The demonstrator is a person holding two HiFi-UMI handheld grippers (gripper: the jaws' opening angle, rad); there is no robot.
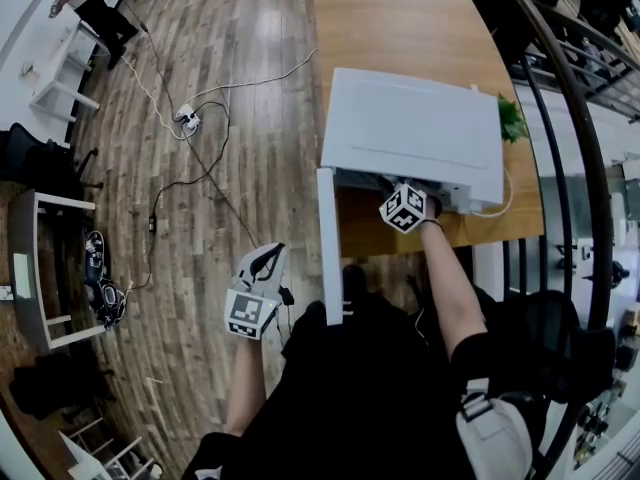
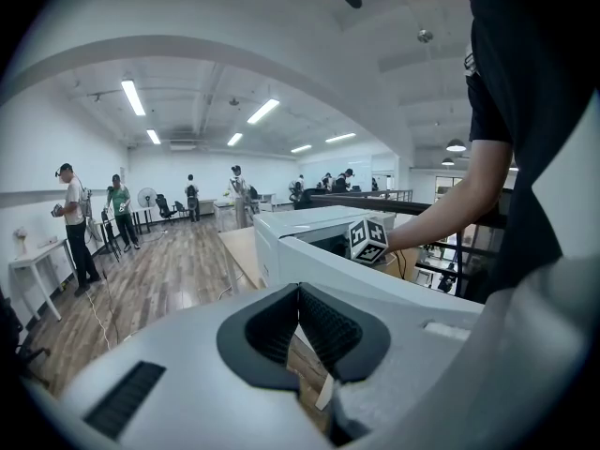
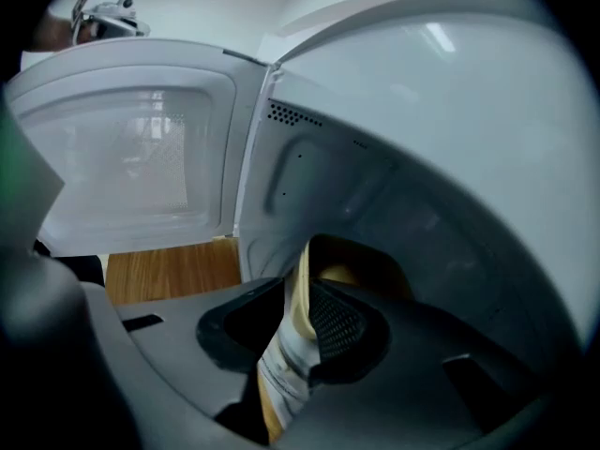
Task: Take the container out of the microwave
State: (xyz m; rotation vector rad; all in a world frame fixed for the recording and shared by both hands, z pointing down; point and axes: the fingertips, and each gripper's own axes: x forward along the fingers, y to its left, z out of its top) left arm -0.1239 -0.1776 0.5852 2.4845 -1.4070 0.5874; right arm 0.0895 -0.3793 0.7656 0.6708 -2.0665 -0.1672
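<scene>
Two tools: right tool (image 3: 298, 289) gapes astride container (image 3: 338, 274) rim in microwave (image 1: 415, 128); left tool (image 2: 300, 293) closed.

Wood-plank floor (image 1: 220, 58) with a power strip (image 1: 187, 119), wooden table (image 1: 400, 28) by a black railing (image 1: 575, 148), strip lights (image 2: 133, 97) overhead.

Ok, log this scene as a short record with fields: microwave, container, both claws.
microwave: white, on a wooden table, door open
container: tan, inside the microwave
right claw: reaching into the microwave, open, container rim between its pads
left claw: shut, empty, held clear of the microwave
</scene>
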